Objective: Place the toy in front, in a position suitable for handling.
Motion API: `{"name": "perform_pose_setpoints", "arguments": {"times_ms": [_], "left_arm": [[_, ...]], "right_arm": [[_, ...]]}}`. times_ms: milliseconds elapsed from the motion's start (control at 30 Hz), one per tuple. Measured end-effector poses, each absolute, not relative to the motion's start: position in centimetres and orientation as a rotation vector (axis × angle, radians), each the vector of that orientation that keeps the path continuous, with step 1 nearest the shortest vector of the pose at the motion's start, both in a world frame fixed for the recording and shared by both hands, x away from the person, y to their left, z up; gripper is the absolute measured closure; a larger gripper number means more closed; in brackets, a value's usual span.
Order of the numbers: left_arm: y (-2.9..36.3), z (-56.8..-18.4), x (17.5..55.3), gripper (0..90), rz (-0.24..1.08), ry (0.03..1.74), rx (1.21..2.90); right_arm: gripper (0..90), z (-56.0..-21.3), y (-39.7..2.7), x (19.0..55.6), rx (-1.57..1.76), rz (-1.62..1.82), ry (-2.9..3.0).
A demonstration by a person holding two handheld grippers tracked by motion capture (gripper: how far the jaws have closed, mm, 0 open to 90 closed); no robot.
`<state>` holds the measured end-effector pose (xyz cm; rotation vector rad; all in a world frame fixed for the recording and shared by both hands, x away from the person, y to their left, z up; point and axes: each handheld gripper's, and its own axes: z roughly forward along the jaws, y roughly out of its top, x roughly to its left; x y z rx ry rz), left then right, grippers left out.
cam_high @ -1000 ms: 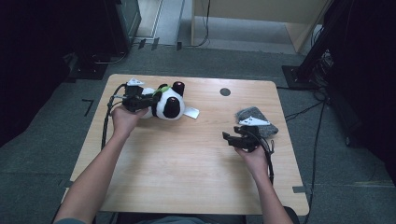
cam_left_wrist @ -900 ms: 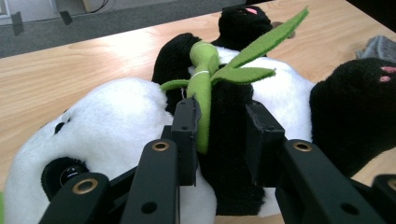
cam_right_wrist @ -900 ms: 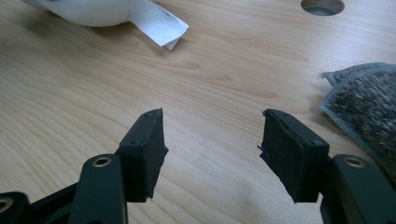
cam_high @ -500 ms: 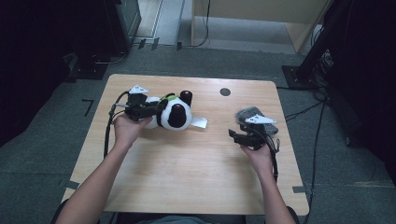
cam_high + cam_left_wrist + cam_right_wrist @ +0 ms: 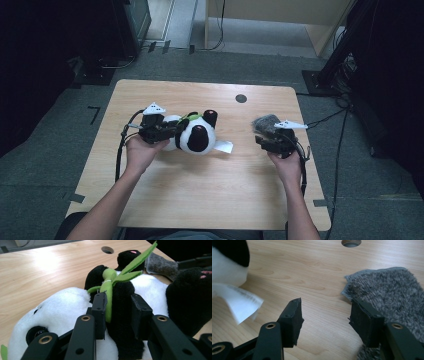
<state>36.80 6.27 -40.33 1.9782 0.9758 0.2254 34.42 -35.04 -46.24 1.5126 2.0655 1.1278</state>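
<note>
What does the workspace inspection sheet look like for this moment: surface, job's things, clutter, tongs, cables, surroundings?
Surface: wooden table, round cable hole near the far edge.
Job's things: plush panda with green leaf and white label; grey fuzzy cloth at the right.
Clutter: nothing seen.
Tongs: left tongs shut on the plush panda's black limb; right tongs open, jaws just closing, nothing between them, one jaw over the cloth's edge.
Cables: one trails from each of the tongs.
Surroundings: grey carpet, dark equipment, wooden furniture beyond.
</note>
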Motion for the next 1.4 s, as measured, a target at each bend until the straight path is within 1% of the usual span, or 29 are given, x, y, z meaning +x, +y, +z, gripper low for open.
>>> {"name": "perform_pose_setpoints", "arguments": {"times_ms": [200,600,800,900,1000,1033,1133,1167,1233,1300,1367,1400], "left_arm": [[4.7,-40.8,35.7,68.8,0.239,0.948,1.994],[1.5,-41.8,36.3,68.8,0.263,0.9,1.98],[1.2,-42.4,36.2,67.1,0.249,0.891,1.998],[1.3,-42.5,36.3,63.3,0.219,0.894,1.997],[1.4,-42.5,36.2,59.5,0.232,0.885,2.001],[1.3,-42.5,36.2,57.3,0.228,0.883,2.005],[1.4,-42.4,36.2,50.8,0.216,0.86,2.018],[1.5,-42.3,36.1,50.0,0.221,0.862,2.009],[1.7,-42.1,36.0,44.2,0.225,0.855,1.993],[1.9,-41.9,36.0,41.1,0.236,0.851,1.985],[2.0,-41.8,36.0,36.1,0.235,0.854,1.984],[2.1,-41.8,36.0,35.4,0.226,0.854,1.986]], "right_arm": [[43.3,-46.0,-35.9,34.9,1.49,1.062,2.007],[45.2,-47.6,-38.3,37.5,1.572,0.944,1.973],[50.7,-49.3,-38.4,38.4,1.603,0.889,2.022],[58.1,-49.7,-38.3,38.6,1.587,0.844,2.041],[63.7,-49.9,-38.2,38.7,1.567,0.811,2.04],[67.2,-50.0,-38.2,38.8,1.562,0.796,2.044],[72.3,-50.1,-38.3,38.9,1.576,0.8,2.044],[73.0,-50.1,-38.4,38.9,1.588,0.807,2.043],[74.2,-50.1,-38.5,38.9,1.609,0.822,2.036],[75.4,-49.9,-38.6,38.8,1.622,0.834,2.031],[76.0,-49.6,-38.6,38.7,1.623,0.844,2.031],[76.4,-49.4,-38.6,38.6,1.618,0.847,2.03]]}}
